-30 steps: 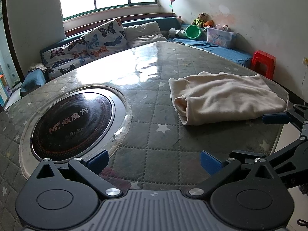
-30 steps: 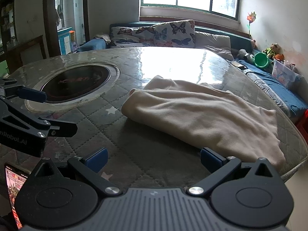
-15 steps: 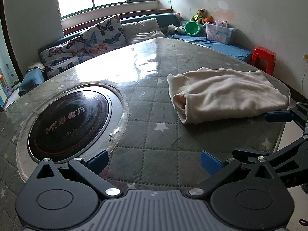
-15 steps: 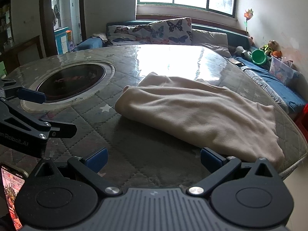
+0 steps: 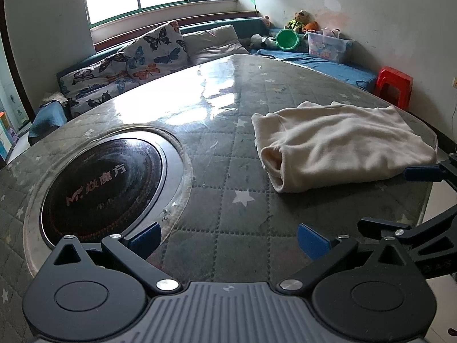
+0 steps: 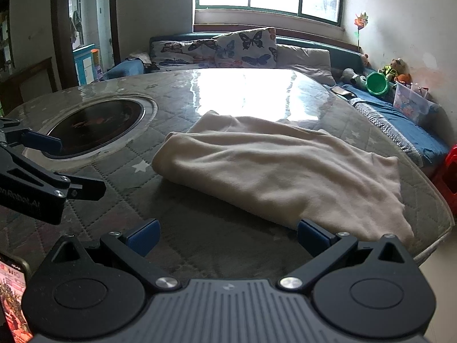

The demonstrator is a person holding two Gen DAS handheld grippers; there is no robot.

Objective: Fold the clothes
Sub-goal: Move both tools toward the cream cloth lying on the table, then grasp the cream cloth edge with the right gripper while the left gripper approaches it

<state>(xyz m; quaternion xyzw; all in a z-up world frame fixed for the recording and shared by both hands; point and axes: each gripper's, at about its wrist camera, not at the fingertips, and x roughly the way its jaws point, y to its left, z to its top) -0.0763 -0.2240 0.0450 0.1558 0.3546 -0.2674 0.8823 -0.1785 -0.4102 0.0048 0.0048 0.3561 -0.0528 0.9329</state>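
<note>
Garment: a cream folded garment (image 5: pixel 340 143) lay flat on the quilted table (image 5: pixel 228 177), at 2 o'clock in the left wrist view, near the table's edge.
Left gripper (image 5: pixel 228 237): jaws stood wide apart, empty, over bare table, well apart from the garment.
Right gripper (image 6: pixel 228 235): jaws stood wide apart, holding nothing; its right fingertip (image 6: pixel 312 235) sat just beside the garment's near edge, contact unclear.
Cooktop: a round black cooktop (image 5: pixel 102 180) was set into the table at 10 o'clock.
Background: butterfly cushions (image 6: pixel 242 47) lined the bench at 12 o'clock in the right wrist view.
</note>
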